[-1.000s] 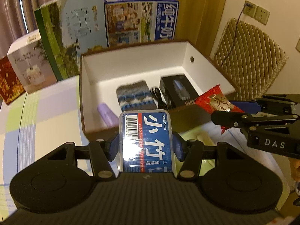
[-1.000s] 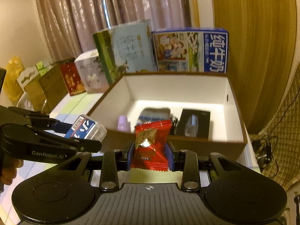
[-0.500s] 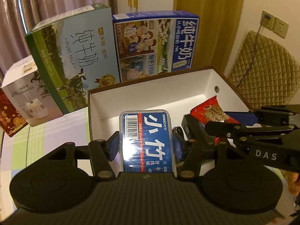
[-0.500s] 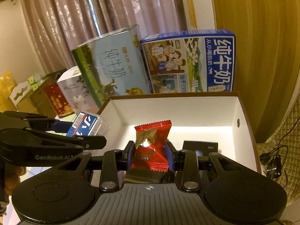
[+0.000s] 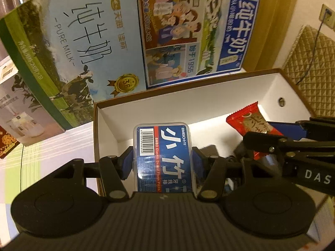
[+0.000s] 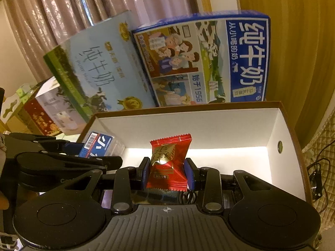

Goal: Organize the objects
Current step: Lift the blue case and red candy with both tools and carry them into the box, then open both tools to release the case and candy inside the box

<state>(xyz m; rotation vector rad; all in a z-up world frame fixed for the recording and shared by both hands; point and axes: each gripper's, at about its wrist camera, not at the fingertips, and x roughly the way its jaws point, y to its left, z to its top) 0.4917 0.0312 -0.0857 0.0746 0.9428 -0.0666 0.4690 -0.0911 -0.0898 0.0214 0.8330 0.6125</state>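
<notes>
Milk cartons (image 5: 79,48) stand behind an open white box (image 5: 209,96). Over it, the left gripper (image 5: 162,163) clamps a floss case (image 5: 163,156); beside it, the right gripper (image 6: 167,173) pinches a red candy packet (image 6: 168,163).

the floor of the white-lined brown cardboard box (image 6: 280,125) is mostly hidden behind the black bodies of the two grippers, so the dark things lying on it (image 5: 211,150) can not be identified. the lower end of the clear plastic floss pick case with blue label (image 5: 164,159) and of the red foil snack packet (image 6: 168,163) is covered by the gripper bodies. the white carton at the left (image 5: 12,104) is cut by the picture edge, and its small print is too blurred to read.
</notes>
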